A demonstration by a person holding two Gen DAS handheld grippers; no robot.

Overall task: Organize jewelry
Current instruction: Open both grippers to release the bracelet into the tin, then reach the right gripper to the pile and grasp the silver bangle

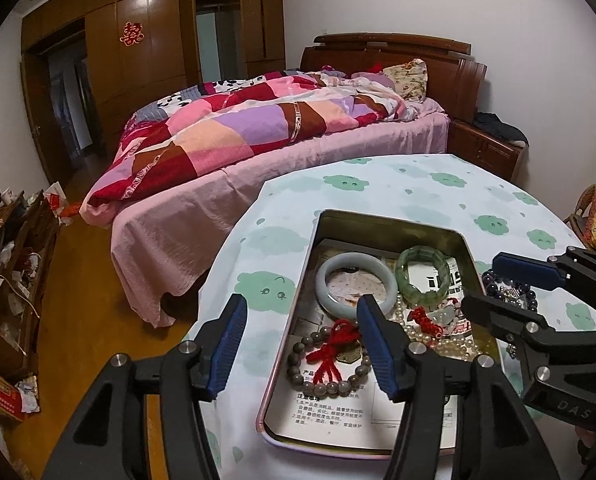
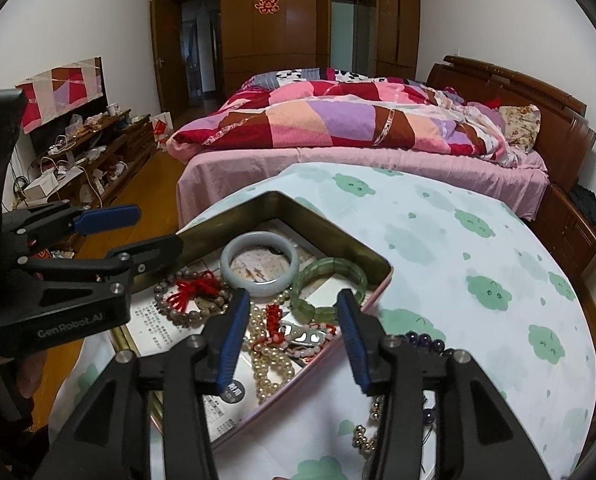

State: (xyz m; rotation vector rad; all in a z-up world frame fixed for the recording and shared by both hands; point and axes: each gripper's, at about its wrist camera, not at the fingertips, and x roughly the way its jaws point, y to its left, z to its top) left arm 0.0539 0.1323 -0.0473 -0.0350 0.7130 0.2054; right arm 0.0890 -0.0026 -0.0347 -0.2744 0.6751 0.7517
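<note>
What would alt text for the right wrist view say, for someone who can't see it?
An open hand-held gripper hovers over a metal tin of jewelry on a cloud-print tablecloth: a pale bangle, a green bracelet and a pearl strand. The other hand-held gripper enters from the left, with a quilt-covered bed behind.

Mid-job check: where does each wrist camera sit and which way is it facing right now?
Left wrist: on the left gripper, angled down over the tin box toward the bed; right gripper at right edge.
Right wrist: on the right gripper, angled down over the box's near corner toward the wardrobe; left gripper at left.
Shared: pale jade bangle, green bangle, bed.
</note>
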